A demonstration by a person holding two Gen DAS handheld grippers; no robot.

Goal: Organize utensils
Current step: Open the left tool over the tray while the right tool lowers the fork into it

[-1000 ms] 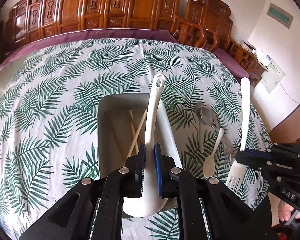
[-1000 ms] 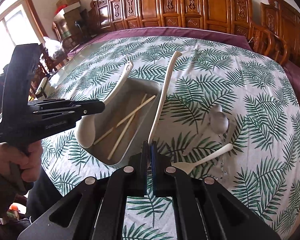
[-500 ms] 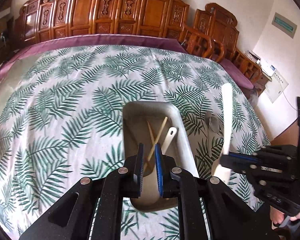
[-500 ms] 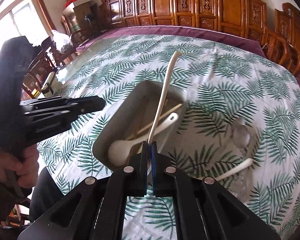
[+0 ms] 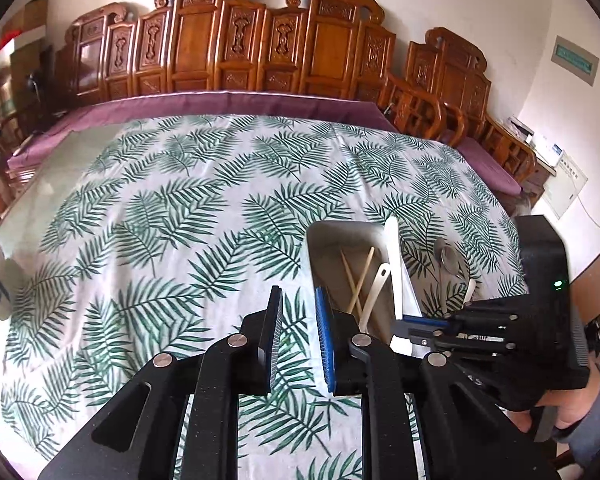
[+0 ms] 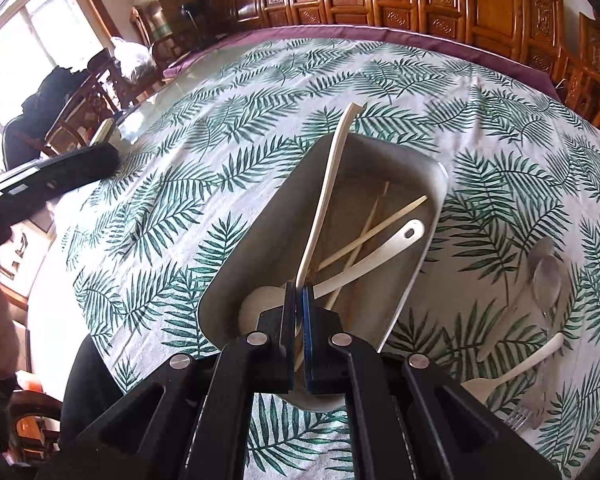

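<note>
The right gripper point(image 6: 297, 304) is clamped on a long white utensil point(image 6: 329, 184), its jaws pressed flat against the lower shaft. The utensil's long axis runs straight ahead of the jaws and up, over the near-left rim of the grey tray point(image 6: 428, 248), and its far tip reaches past the tray's far edge. The held end hangs above the tray's near end, so a release calls for lowering it along the tray's length.

In the tray ahead of these jaws lie a white ladle point(image 6: 372, 256), its bowl just under the jaws, and crossed chopsticks point(image 6: 376, 228).

The left gripper point(image 5: 298, 320) holds nothing; its jaws are opening over bare worktop point(image 5: 160, 220), with the tray ahead and to their right. The right gripper is the nearer to the tray.

To the right of the right jaws, loose on the cloth, are metal spoons point(image 6: 546, 276), a white spoon point(image 6: 516, 368) and a metal fork point(image 6: 520, 416).

The working end of the held utensil is hidden behind the jaws; it is probably a slotted head, but that cannot be confirmed.
</note>
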